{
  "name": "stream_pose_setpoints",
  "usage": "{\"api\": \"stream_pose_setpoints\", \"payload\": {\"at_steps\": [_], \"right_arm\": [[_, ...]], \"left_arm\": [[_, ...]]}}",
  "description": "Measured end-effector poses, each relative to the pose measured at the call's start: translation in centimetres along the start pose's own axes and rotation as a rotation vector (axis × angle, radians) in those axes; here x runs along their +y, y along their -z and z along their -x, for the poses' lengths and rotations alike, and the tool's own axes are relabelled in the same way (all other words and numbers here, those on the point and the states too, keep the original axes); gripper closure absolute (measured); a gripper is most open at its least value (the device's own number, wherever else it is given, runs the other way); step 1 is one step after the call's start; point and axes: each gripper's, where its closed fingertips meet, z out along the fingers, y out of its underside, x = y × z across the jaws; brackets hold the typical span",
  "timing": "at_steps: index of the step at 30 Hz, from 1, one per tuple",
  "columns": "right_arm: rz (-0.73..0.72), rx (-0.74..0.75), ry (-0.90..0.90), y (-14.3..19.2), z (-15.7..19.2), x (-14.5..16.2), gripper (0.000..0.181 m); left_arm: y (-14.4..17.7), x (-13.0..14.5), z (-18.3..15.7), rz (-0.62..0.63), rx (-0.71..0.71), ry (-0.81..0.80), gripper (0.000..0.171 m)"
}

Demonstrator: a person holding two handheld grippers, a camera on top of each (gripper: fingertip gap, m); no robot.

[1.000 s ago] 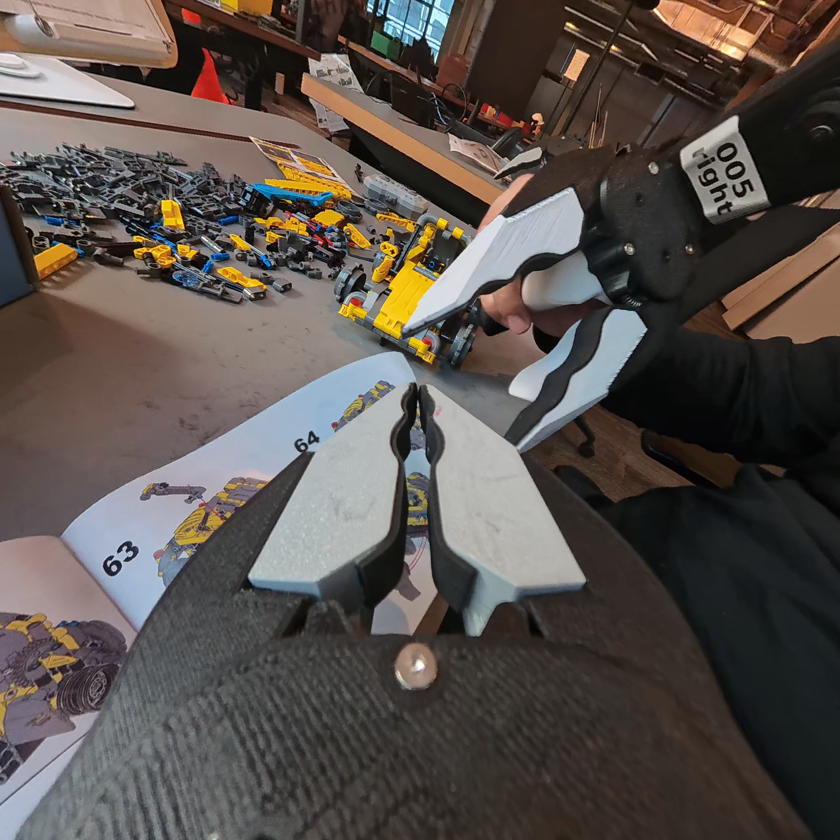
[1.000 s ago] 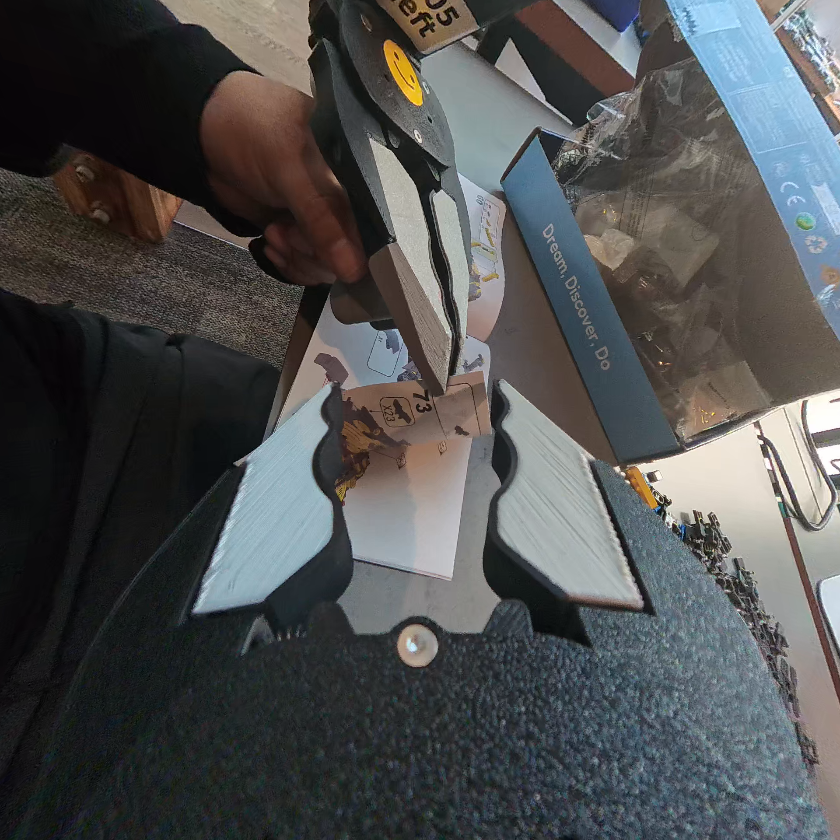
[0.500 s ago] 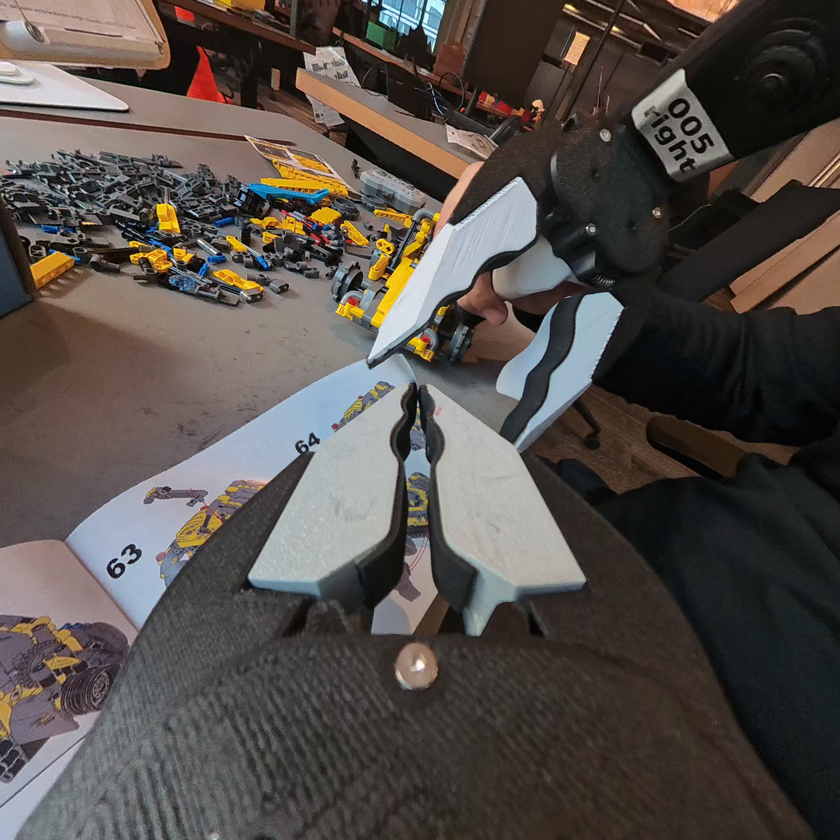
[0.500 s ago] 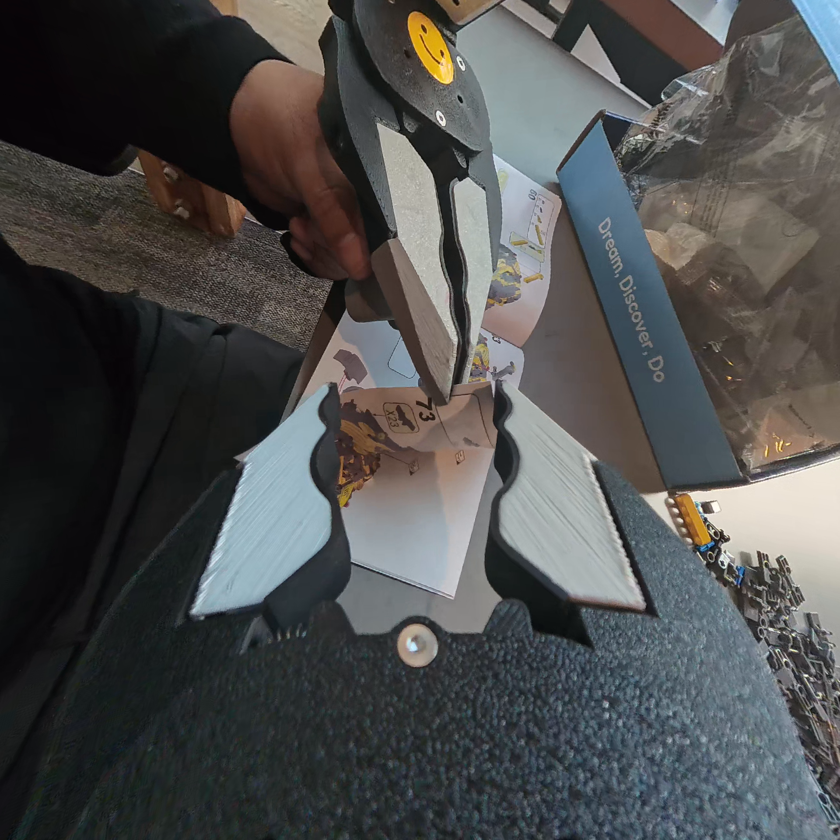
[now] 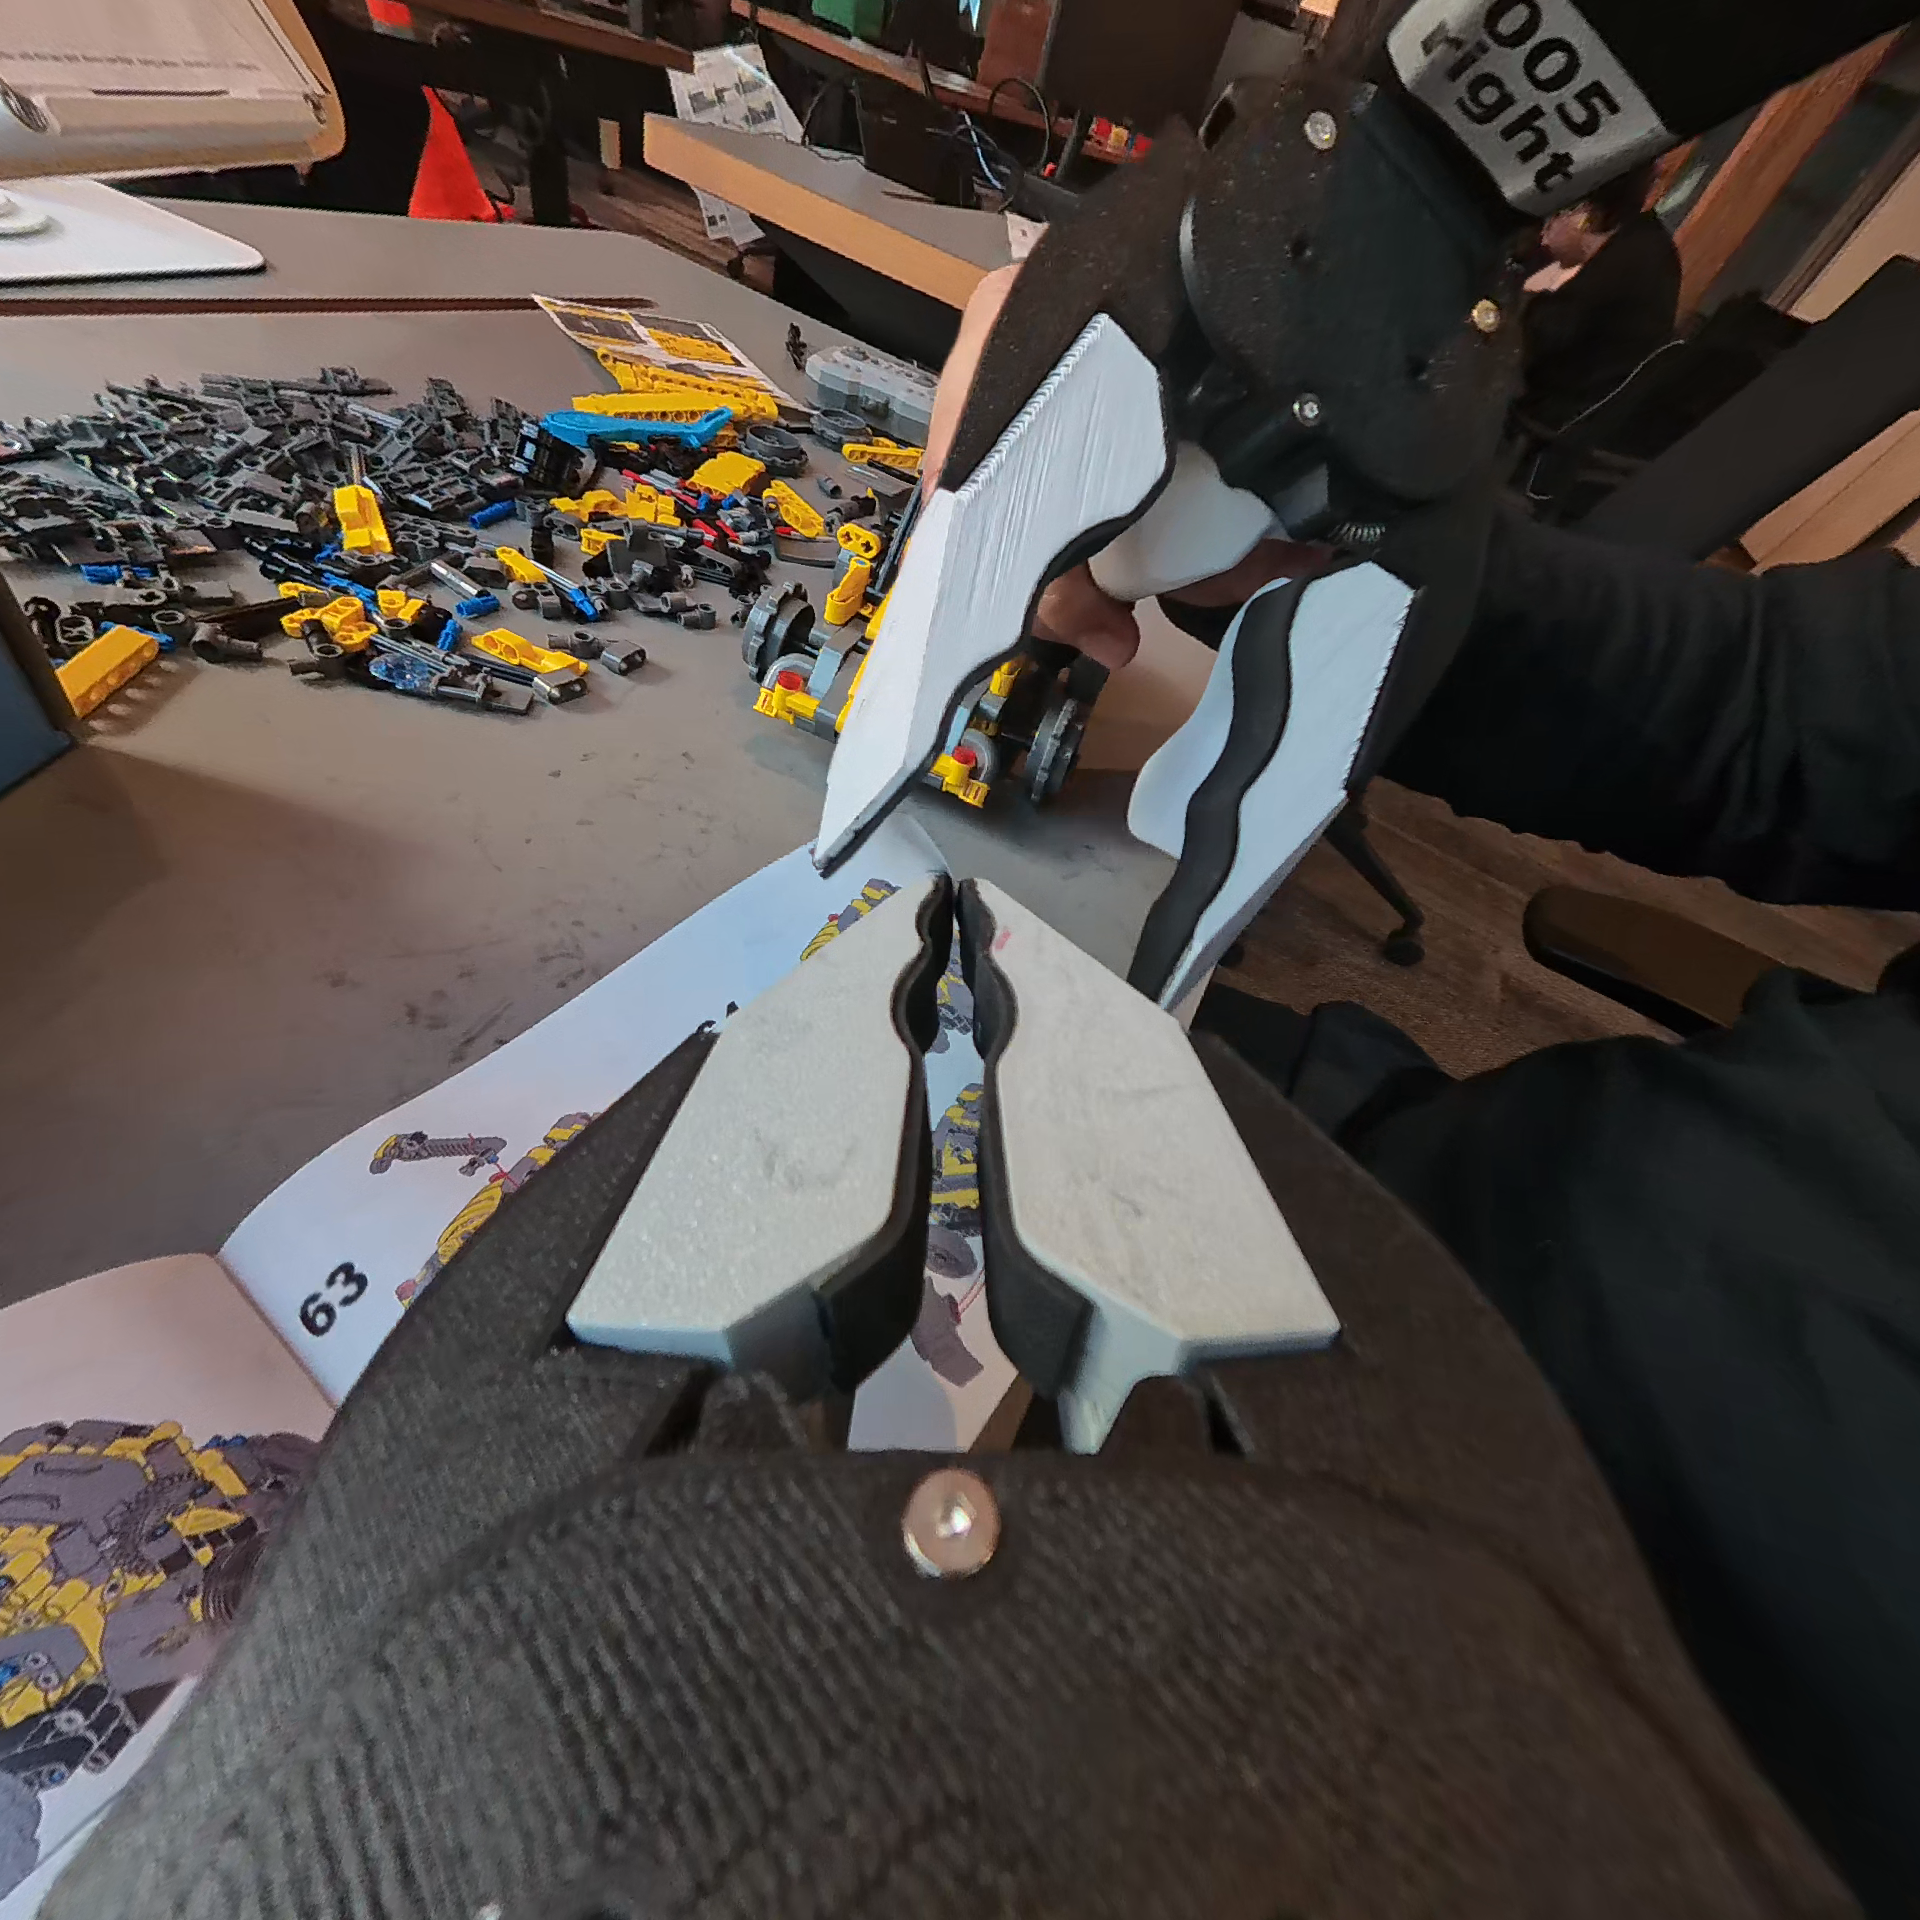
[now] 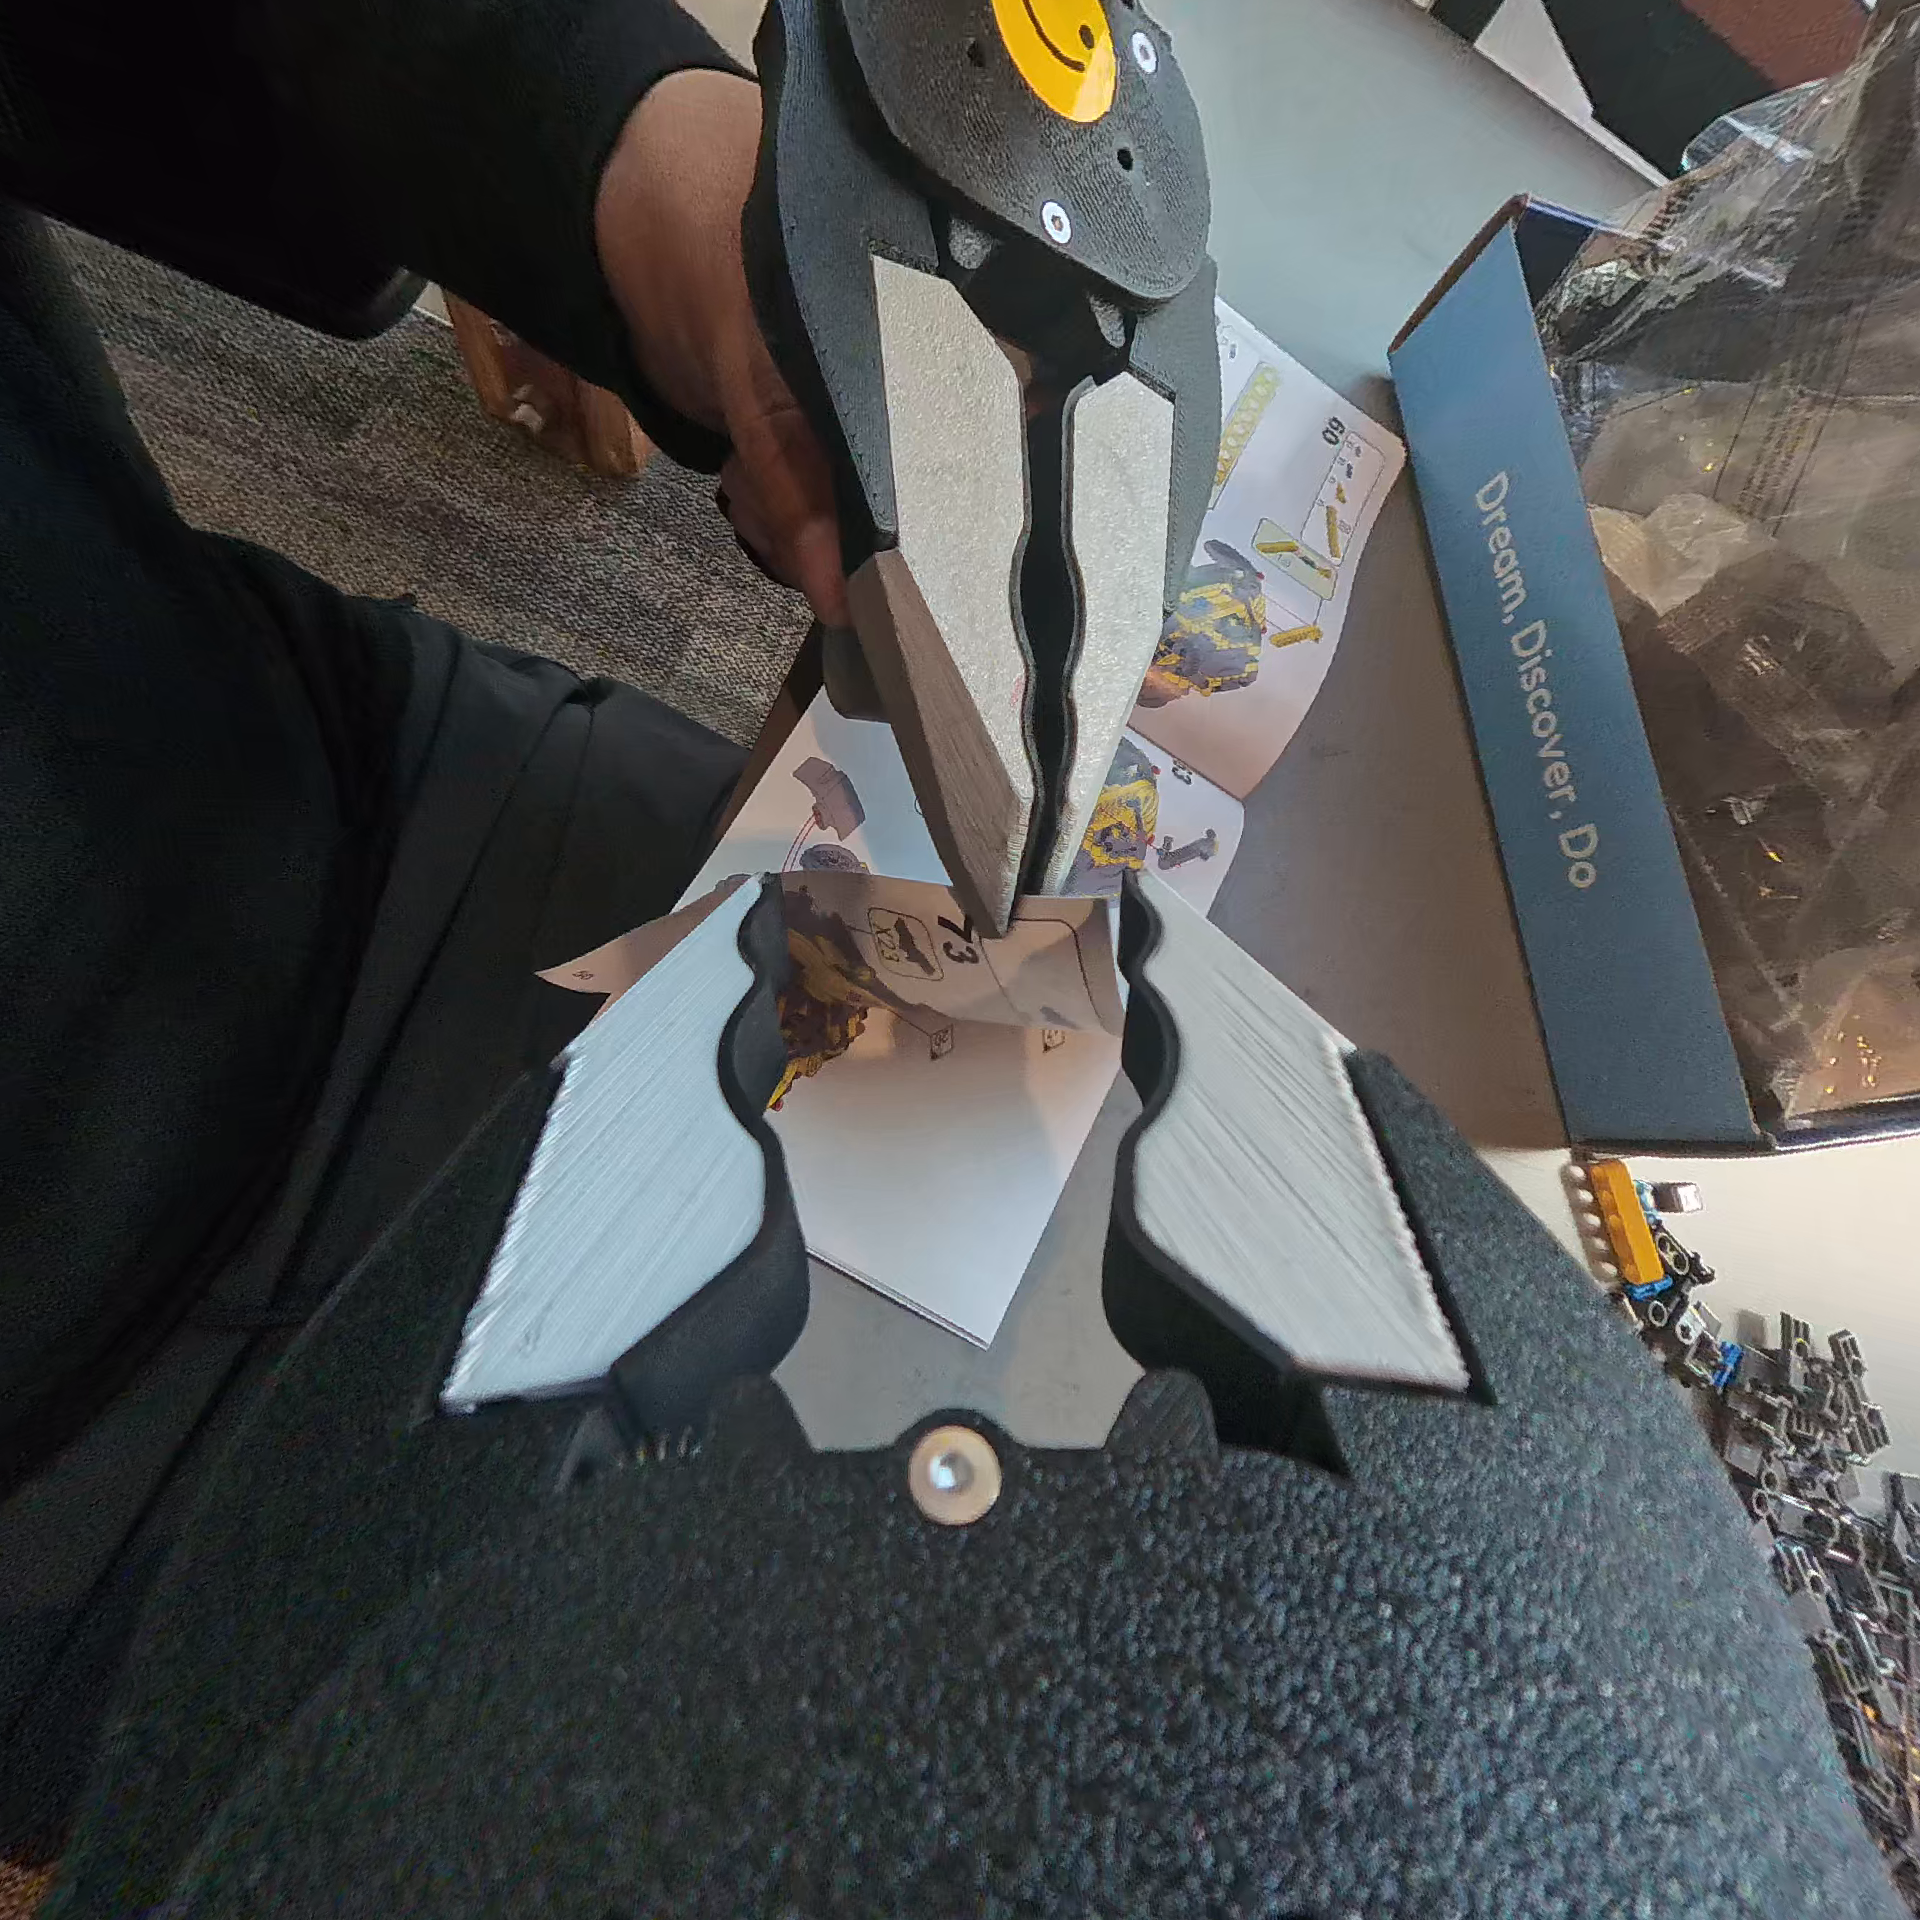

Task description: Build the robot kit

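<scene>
Instruction booklet (image 6: 914,1174): open on table. Left gripper (image 6: 1023,904) pinches a lifted page (corner curled). Right gripper (image 6: 945,1049), jaws spread and empty, has closed in beside that page since earlier.

booklet (image 5: 582,1049): on table (image 5: 312,914), near edge
loose bricks (image 5: 343,540): far left
model vehicle (image 5: 914,686): right of bricks
box (image 6: 1558,675): beside booklet

Instruction booklet (image 5: 499,1174): black page numbers printed on its open pages. Blue box (image 6: 1538,675) just beside the booklet: one line of white print along its side. Above the booklet, white label (image 5: 1527,94) with black print on right gripper (image 6: 940,894); yellow smiley sticker (image 6: 1055,42) on left gripper (image 5: 940,888).
</scene>
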Motion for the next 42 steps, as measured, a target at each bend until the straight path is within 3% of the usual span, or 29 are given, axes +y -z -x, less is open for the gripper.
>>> {"api": "stream_pose_setpoints", "payload": {"at_steps": [27, 33, 42], "right_arm": [[-0.034, -0.043, -0.054, -0.6, 0.0, 0.2, 0.122], [-0.034, -0.038, -0.069, -0.8, 0.2, 0.7, 0.12], [-0.029, -0.037, -0.088, -0.9, 0.6, 1.5, 0.122]], "left_arm": [[-0.3, 0.3, 0.1, 0.024, -0.002, -0.002, 0.171], [-0.5, 0.8, -0.1, 0.048, 0.026, 0.041, 0.164], [-1.1, 1.9, 0.0, 0.101, 0.021, 0.05, 0.171]]}}
